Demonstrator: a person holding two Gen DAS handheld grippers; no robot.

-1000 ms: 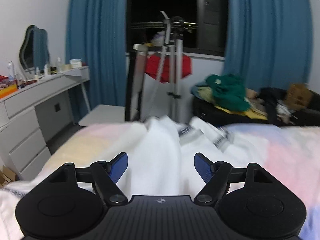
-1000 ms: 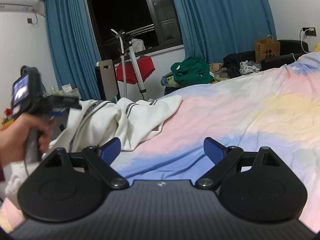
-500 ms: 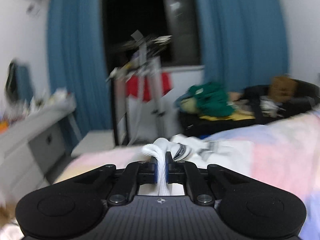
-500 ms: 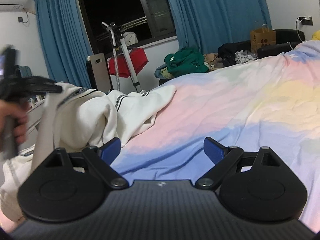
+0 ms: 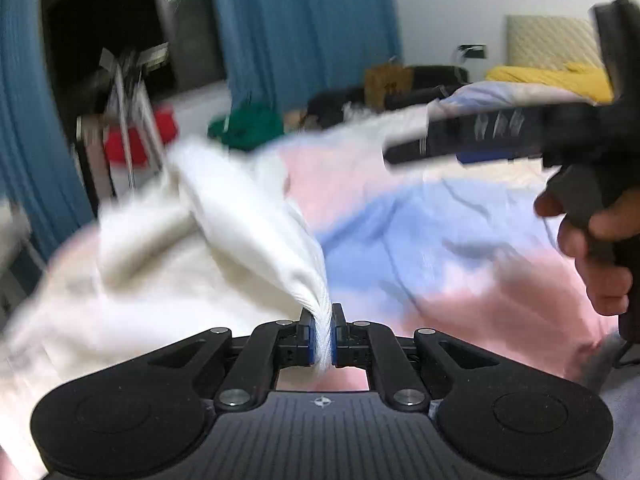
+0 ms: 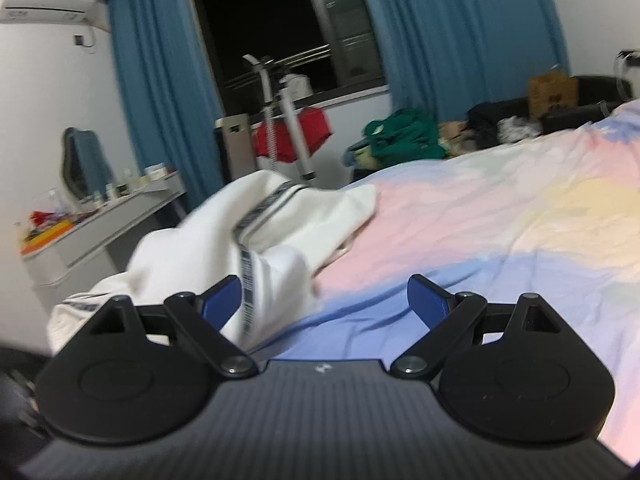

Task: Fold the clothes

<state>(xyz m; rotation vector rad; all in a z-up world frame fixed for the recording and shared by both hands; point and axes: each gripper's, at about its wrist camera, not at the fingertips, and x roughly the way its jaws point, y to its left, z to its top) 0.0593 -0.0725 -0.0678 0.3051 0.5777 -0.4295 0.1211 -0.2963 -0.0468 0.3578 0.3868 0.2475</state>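
A white garment (image 5: pixel 224 236) with black striped trim lies bunched on the pastel bedspread (image 5: pixel 460 248). My left gripper (image 5: pixel 321 334) is shut on a bunched edge of it, and the cloth stretches away up and to the left. The view is blurred by motion. In the right wrist view the garment (image 6: pixel 240 240) is heaped at the left on the bedspread (image 6: pixel 500 216). My right gripper (image 6: pixel 326 300) is open and empty, its left finger just in front of the cloth. The right gripper also shows in the left wrist view (image 5: pixel 408 152), held in a hand at the right.
A white dresser (image 6: pixel 100 232) with clutter stands left of the bed. A drying rack (image 6: pixel 288 136) with a red cloth stands by the dark window. A green clothes pile (image 6: pixel 404 136) and a cardboard box (image 6: pixel 552 92) lie beyond the bed.
My left gripper closed on the white garment, then swung right, pulling the cloth with it. The right gripper stayed open and turned slightly toward the garment.
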